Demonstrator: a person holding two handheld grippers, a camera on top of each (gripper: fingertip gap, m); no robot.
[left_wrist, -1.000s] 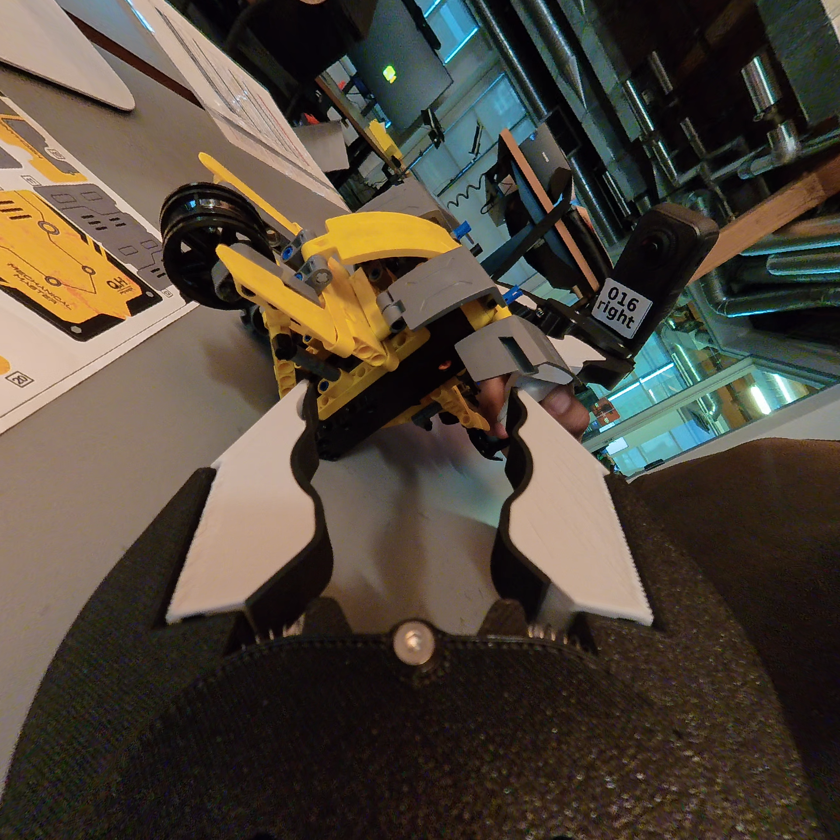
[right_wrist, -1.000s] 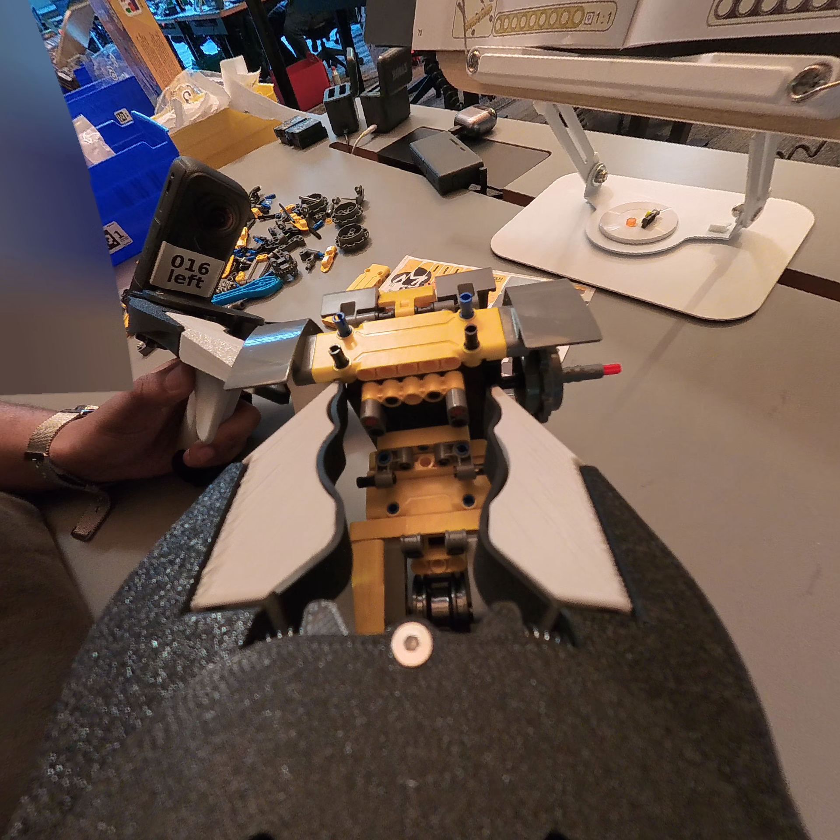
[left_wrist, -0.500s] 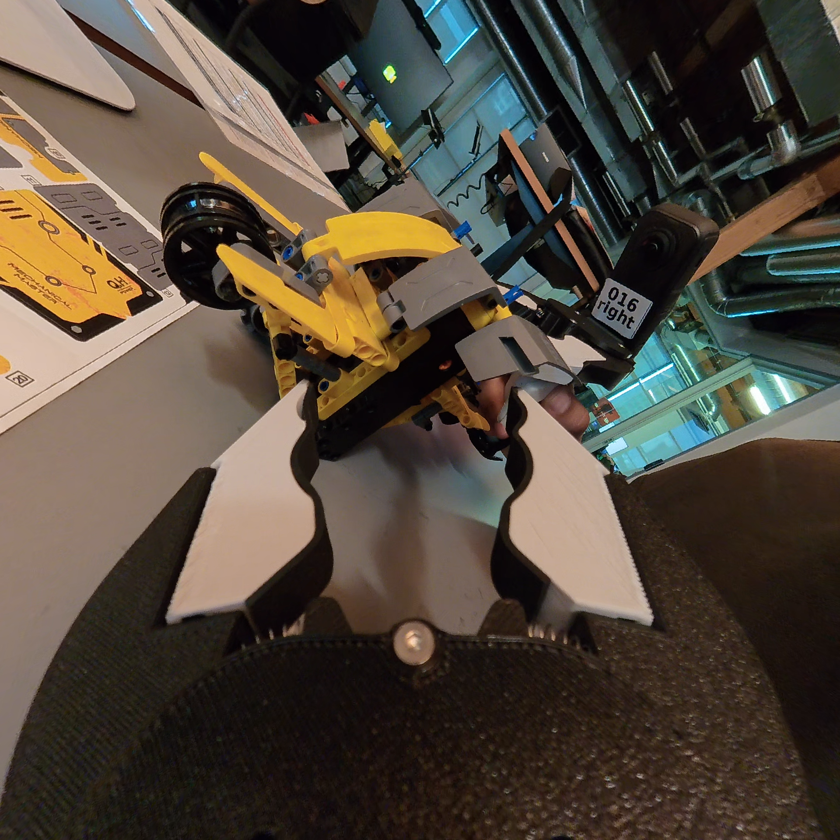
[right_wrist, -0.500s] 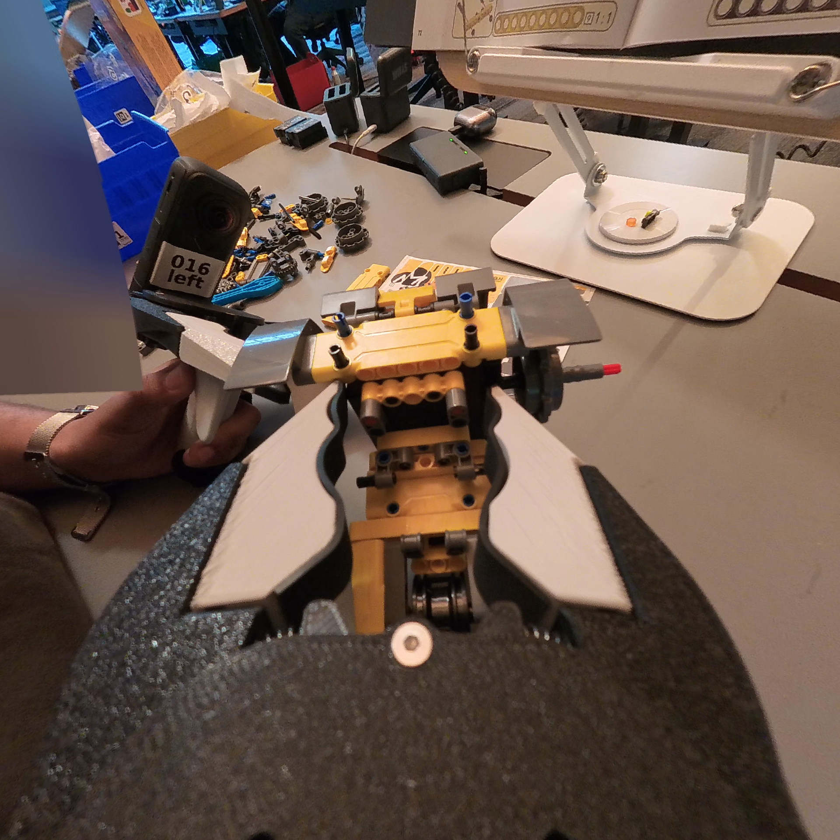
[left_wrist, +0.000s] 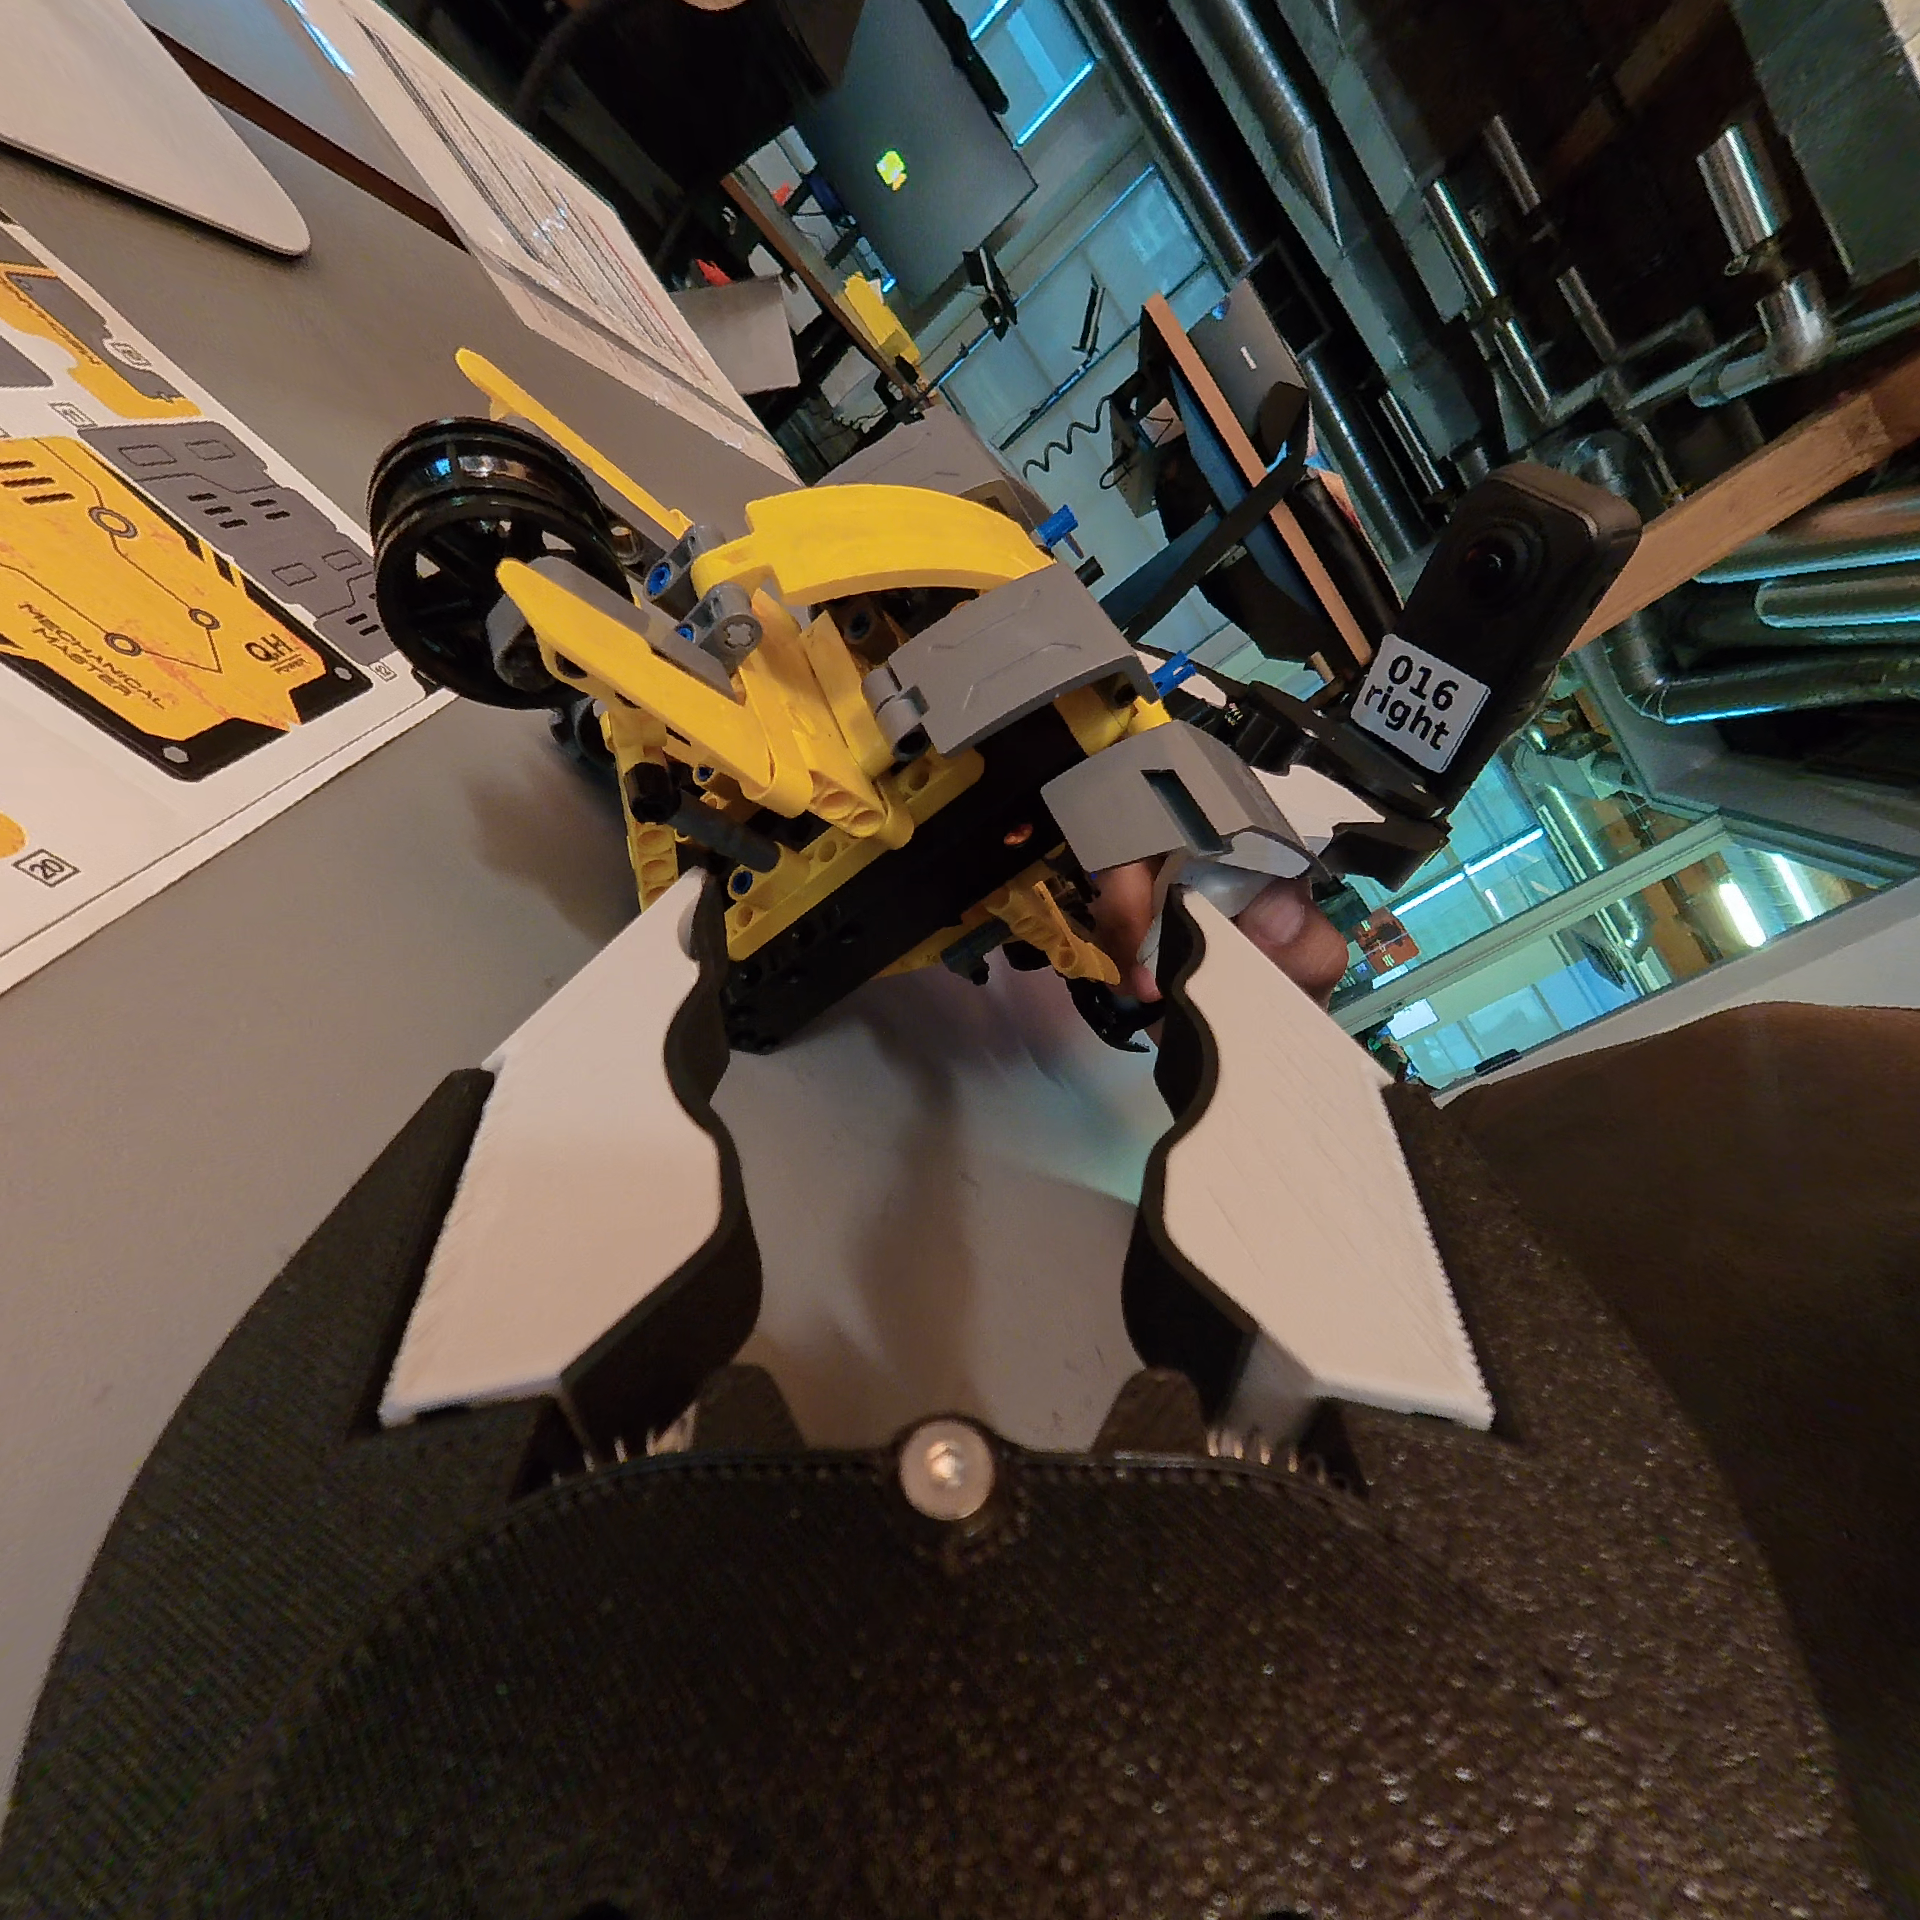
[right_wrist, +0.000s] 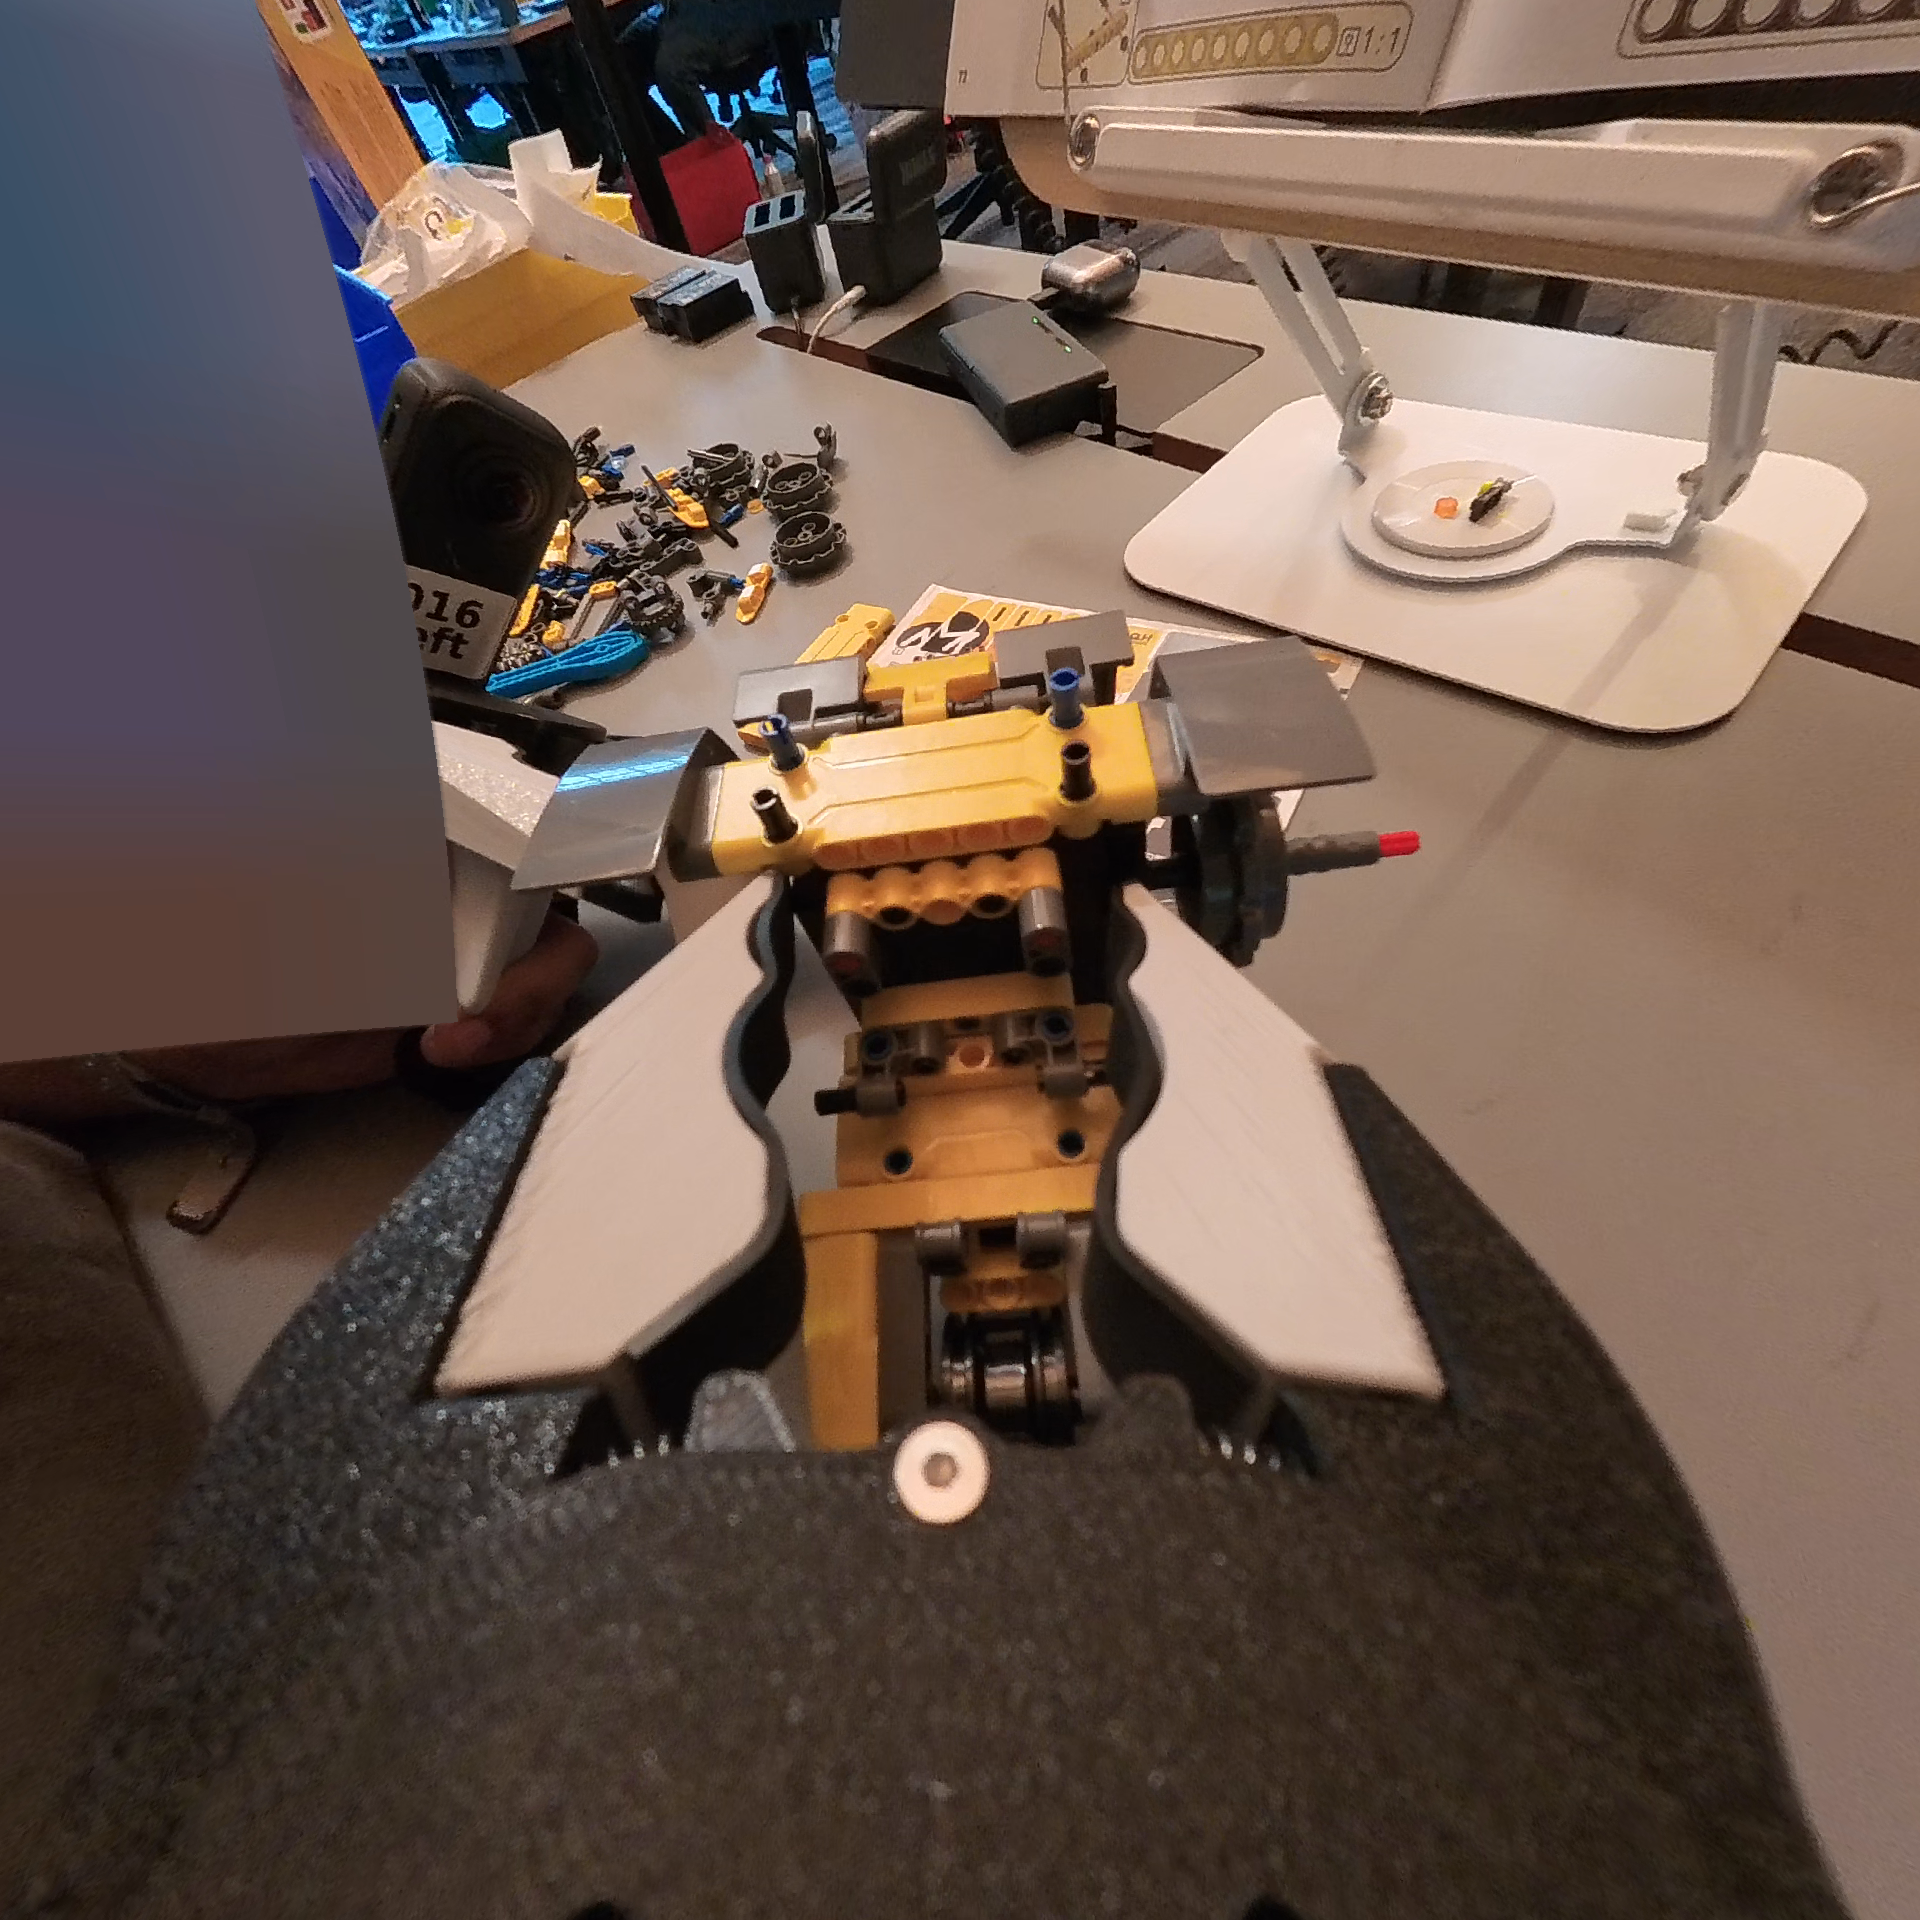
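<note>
A yellow, black and grey brick-built vehicle model (right_wrist: 914, 800) rests partly on the grey table (right_wrist: 1558, 1039). My right gripper (right_wrist: 951, 894) is shut on the model's body, with one finger on each side. In the left wrist view the model (left_wrist: 831, 748) is tilted, and its black wheel (left_wrist: 478, 561) is near the table. My left gripper (left_wrist: 940, 925) is open. Its left fingertip (left_wrist: 691, 925) is against the model's black base, and its right finger is clear of it. The right gripper's camera (left_wrist: 1507, 623) and a hand's thumb (left_wrist: 1288, 925) show behind the model.
A sticker sheet (left_wrist: 156, 582) lies on the table left of the model. A pile of loose small parts (right_wrist: 686, 520) lies at the back left. A white stand base (right_wrist: 1558, 644) carries an open booklet (right_wrist: 1455, 42) at the back right. Black boxes (right_wrist: 1018, 358) sit farther back.
</note>
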